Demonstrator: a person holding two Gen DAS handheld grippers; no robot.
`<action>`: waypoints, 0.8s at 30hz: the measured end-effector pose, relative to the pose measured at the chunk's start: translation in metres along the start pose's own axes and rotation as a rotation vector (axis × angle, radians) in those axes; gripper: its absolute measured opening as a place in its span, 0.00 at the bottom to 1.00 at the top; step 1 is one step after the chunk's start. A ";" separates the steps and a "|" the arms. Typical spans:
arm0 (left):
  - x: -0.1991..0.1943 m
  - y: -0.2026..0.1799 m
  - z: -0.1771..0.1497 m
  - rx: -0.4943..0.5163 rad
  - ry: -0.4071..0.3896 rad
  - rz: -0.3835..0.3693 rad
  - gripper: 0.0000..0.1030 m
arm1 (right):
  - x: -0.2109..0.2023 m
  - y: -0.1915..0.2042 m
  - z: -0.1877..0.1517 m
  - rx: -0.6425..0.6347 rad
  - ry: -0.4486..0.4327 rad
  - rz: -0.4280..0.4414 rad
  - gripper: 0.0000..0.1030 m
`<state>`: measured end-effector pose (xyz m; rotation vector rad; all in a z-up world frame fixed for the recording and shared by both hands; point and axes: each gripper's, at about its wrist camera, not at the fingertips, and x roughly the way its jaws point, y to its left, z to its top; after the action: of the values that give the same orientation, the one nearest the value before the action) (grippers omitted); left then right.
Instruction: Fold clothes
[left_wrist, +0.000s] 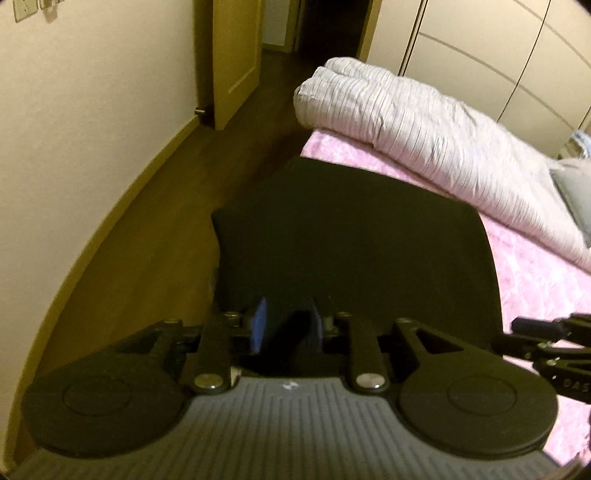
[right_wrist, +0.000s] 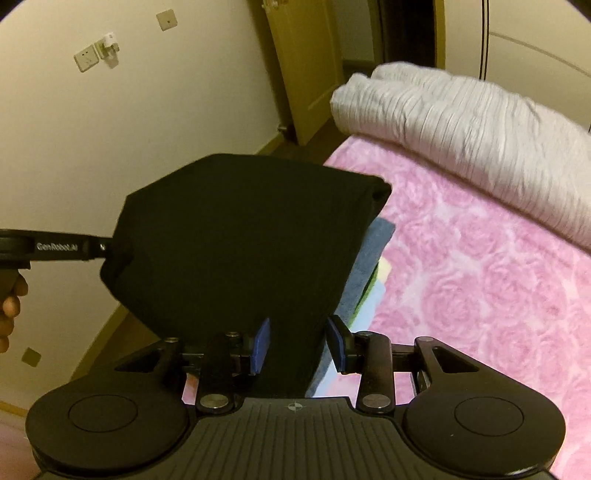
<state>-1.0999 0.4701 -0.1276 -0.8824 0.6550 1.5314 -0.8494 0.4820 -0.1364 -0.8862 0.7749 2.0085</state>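
Observation:
A folded black garment (left_wrist: 351, 229) hangs lifted over the bed's corner and the floor, held at two sides. My left gripper (left_wrist: 288, 326) has the dark cloth between its blue pads. In the right wrist view it (right_wrist: 105, 246) meets the garment (right_wrist: 240, 229) at its bunched left corner. My right gripper (right_wrist: 300, 343) grips the near edge, and a thick fold fills most of the gap between its pads. Its tip (left_wrist: 521, 326) shows at the right edge of the left wrist view. Under the garment lies a stack of folded clothes, with a blue piece (right_wrist: 373, 251) on top.
The bed carries a pink rose-patterned blanket (right_wrist: 480, 277) and a rolled, striped white duvet (right_wrist: 461, 118) along its far side. Dark wood floor (left_wrist: 155, 229) and a cream wall lie to the left, with an open door (left_wrist: 232, 62) beyond. A person's hand (right_wrist: 9, 306) holds the left gripper.

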 end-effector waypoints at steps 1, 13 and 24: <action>-0.004 -0.004 -0.004 0.004 0.007 0.014 0.24 | -0.004 0.002 -0.004 0.006 0.005 -0.002 0.37; -0.050 -0.045 -0.065 0.008 0.049 0.081 0.32 | -0.041 0.011 -0.059 0.113 0.094 -0.006 0.37; -0.089 -0.070 -0.089 0.031 0.029 0.129 0.39 | -0.085 0.026 -0.067 0.111 0.049 -0.031 0.41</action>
<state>-1.0140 0.3587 -0.0977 -0.8546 0.7673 1.6209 -0.8123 0.3829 -0.1018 -0.8807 0.8860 1.9034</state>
